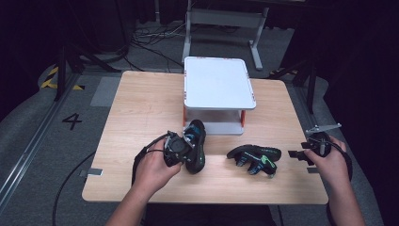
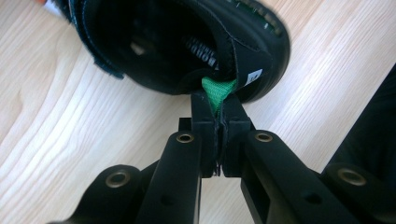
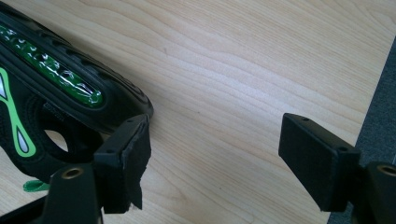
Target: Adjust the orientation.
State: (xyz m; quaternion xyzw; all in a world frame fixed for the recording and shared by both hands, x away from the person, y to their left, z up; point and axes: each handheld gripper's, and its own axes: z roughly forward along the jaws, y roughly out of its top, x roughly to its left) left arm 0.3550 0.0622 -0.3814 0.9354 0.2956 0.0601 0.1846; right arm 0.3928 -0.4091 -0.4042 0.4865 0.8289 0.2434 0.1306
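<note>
At the left of the wooden surface (image 1: 141,101), the left claw (image 1: 181,146) is clamped tight on the green heel loop (image 2: 218,91) of a black shoe (image 1: 195,146), which sits just in front of the white two-tier stand (image 1: 219,89). To its right, a second black shoe (image 1: 256,157) with green trim lies on its side near the front middle. At the right edge, the right claw (image 1: 297,154) hovers with jaws spread wide, holding nothing, close beside that shoe's sole.
</note>
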